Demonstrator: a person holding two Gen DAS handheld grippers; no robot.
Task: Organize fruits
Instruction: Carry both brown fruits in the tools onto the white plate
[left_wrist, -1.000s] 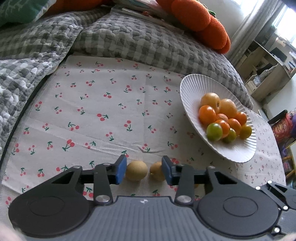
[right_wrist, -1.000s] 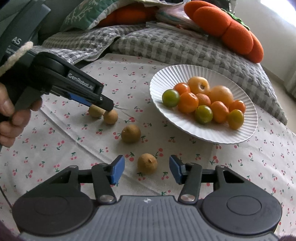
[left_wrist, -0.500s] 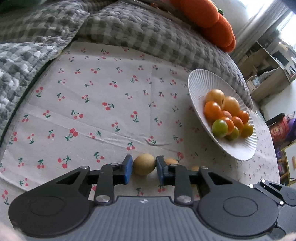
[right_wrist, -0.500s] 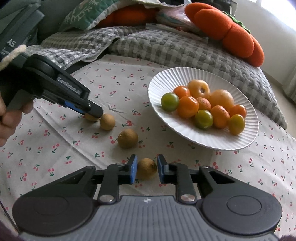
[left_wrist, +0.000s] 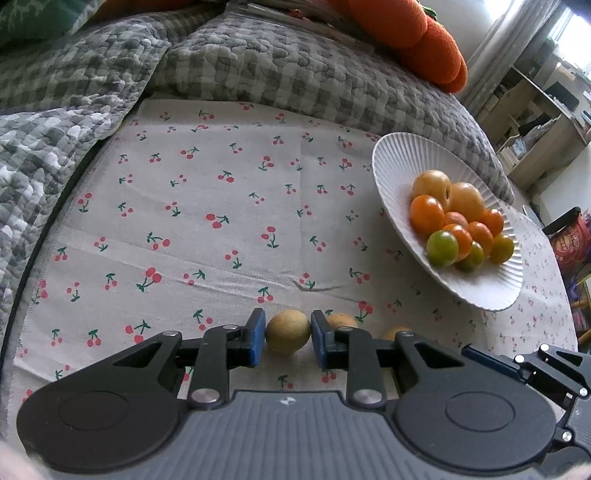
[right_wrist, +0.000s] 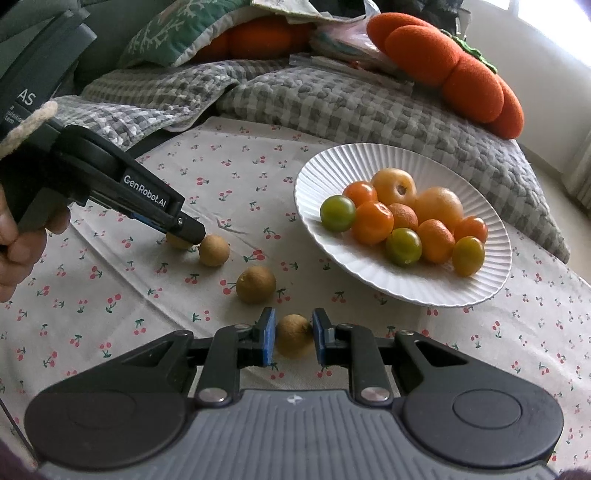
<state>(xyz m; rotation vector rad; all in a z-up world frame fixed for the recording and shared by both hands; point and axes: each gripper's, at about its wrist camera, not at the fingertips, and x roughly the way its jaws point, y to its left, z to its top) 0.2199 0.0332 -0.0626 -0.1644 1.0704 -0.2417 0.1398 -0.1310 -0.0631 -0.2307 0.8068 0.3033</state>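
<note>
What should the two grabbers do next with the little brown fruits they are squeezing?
Probably lift them. The left gripper has its jaws closed on one brown fruit, and the right gripper on another brown fruit. Both fruits look low on the cherry cloth, so raising them should come before carrying them to the white plate.

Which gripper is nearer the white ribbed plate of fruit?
Right. The right gripper sits just before the white ribbed plate; the left gripper is farther across the cherry-print cloth.
</note>
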